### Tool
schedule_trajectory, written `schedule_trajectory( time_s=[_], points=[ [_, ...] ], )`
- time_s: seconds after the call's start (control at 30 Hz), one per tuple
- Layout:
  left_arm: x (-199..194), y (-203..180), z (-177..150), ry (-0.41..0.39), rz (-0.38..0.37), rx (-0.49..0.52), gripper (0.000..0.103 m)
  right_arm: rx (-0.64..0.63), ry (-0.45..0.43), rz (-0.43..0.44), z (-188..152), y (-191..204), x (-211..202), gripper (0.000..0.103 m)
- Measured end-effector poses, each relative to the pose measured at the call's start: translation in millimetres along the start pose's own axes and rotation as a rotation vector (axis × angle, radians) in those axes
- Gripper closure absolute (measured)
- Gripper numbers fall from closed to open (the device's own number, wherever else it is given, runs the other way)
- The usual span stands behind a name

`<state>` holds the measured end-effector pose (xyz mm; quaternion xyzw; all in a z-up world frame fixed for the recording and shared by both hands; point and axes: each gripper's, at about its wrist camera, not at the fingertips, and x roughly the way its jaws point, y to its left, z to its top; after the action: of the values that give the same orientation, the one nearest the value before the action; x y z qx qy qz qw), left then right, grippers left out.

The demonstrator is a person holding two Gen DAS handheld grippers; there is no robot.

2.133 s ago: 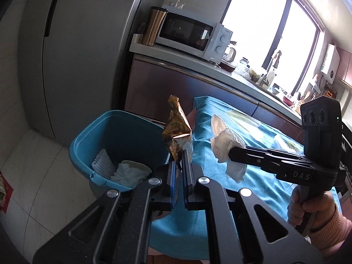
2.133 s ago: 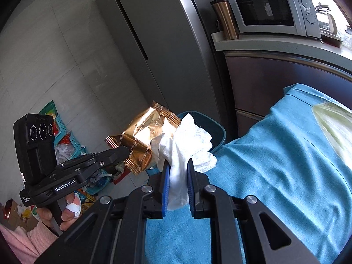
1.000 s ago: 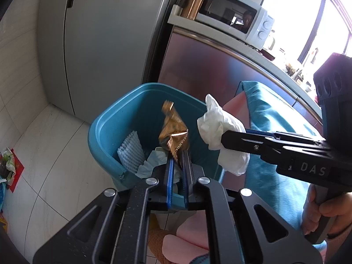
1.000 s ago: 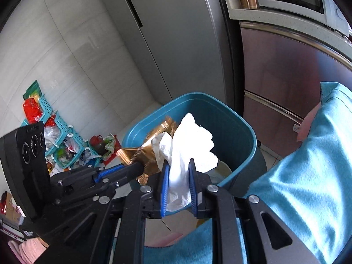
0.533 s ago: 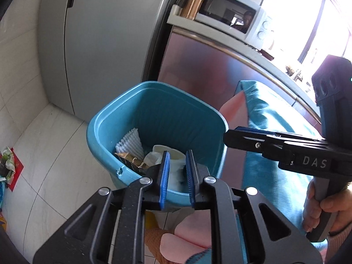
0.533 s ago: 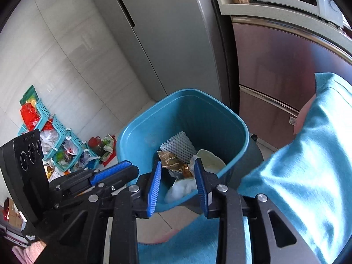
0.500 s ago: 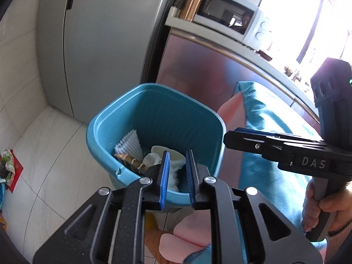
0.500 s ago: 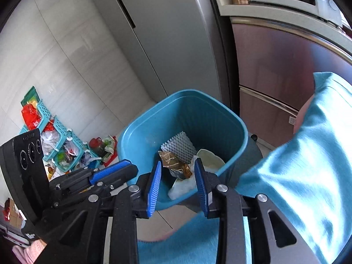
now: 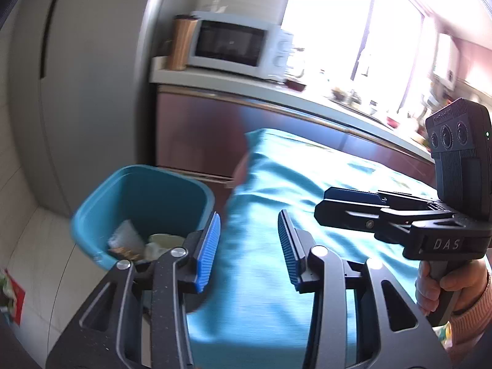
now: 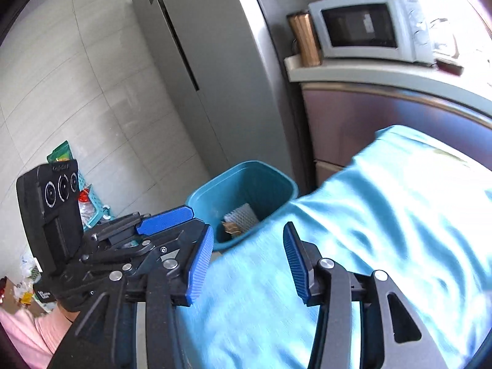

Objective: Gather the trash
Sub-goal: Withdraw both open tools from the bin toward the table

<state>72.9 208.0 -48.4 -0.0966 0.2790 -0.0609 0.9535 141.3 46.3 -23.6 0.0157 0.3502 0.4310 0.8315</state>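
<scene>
Both claws are empty. Left gripper [image 9: 247, 243]: blue pads apart, jaws have just been opening, nothing between them. Right gripper [image 10: 248, 263]: same, pads apart and just been opening, only cloth behind the gap.

Trash is in the teal bin [image 9: 92, 212], which stands on the floor against the end of the table with the blue cloth [image 9: 307, 184]. A brown wrapper [image 10: 232, 227] and a white ribbed piece [image 10: 243, 212] lie at the bottom; pale crumpled paper [image 9: 163, 241] lies beside them.

Risks, as I judge them:
- Both views are smeared; if the grippers sweep over the cloth fast, a pad could snag a fold near the table's end and drag the cloth toward the bin.
- The two grippers sit close side by side; they could knock together on the next reach.
- No further trash shows on the visible cloth, so a reach aimed blind may close on fabric.
</scene>
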Motion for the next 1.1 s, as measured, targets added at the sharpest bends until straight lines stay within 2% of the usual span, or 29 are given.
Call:
schedule_trajectory(
  time_s=[0.33,0.5,0.73,0.93,1.1],
  points=[
    [18,-85,-12,0.049,-0.147,0.092,0.061,0.076,-0.070,-0.134,-51,-40,-80,0.053],
    [36,-127,-23,0.109,-0.231,0.148,0.060,0.120,-0.093,-0.237,-75,-63,-115,0.051],
    [65,-175,-32,0.199,-0.375,0.183,0.057,0.255,-0.147,-0.378,-111,-111,-176,0.051],
    [86,-215,-36,0.260,-0.452,0.231,0.055,0.339,-0.174,-0.479,-129,-145,-200,0.051],
    [100,-243,-37,0.281,-0.466,0.279,0.054,0.425,-0.158,-0.485,-146,-173,-208,0.050]
  ],
)
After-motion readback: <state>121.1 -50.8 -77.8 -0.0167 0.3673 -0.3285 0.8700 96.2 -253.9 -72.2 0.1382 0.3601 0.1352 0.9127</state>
